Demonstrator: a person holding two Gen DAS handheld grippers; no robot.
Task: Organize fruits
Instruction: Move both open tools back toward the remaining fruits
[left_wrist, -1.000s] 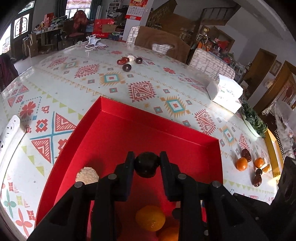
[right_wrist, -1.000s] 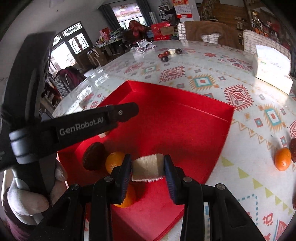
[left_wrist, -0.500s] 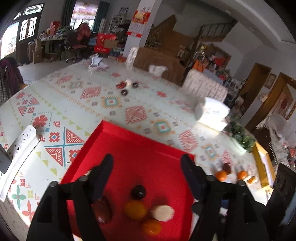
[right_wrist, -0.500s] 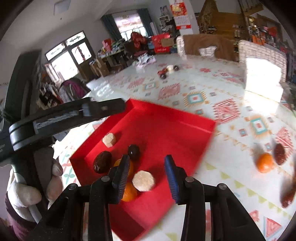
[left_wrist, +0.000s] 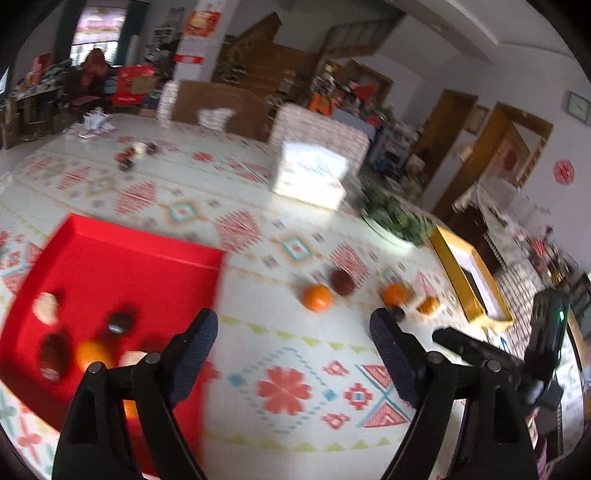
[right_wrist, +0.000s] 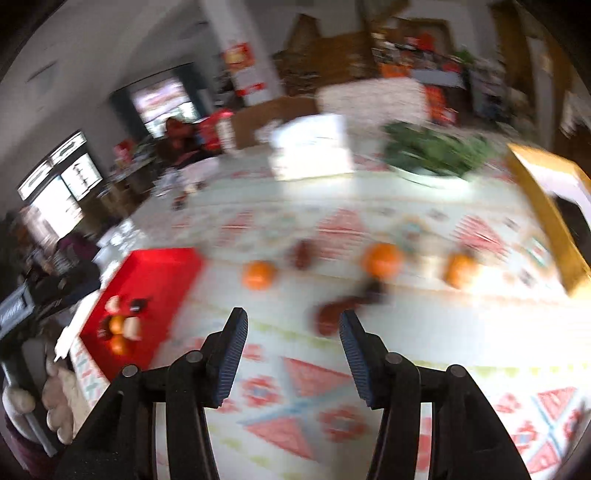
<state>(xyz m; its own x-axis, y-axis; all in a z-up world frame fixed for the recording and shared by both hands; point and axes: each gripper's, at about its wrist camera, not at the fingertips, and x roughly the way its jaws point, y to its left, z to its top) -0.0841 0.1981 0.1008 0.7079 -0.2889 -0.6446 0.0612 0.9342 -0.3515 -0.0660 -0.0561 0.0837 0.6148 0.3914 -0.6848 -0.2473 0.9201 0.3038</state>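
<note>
over bare cloth right of red tray (left_wrist: 110, 254), both jaws opening, empty.

A broad stretch of bare patterned tablecloth (left_wrist: 295, 369) is left open between the shallow red cardboard tray (left_wrist: 110, 258) and the loose row of oranges (left_wrist: 317, 297). Farther passage is blocked by a white tissue box (left_wrist: 310, 177) (and a gold-rimmed box (left_wrist: 458, 266)).

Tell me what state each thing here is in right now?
Left tongs: opening, nothing between them.
Right tongs: opening, nothing between them.
Shallow red cardboard tray: holds several fruits at its near end.
Round orange tangerine: loose on the patterned tablecloth, outside the tray.
Gold-rimmed box: open-topped.
</note>
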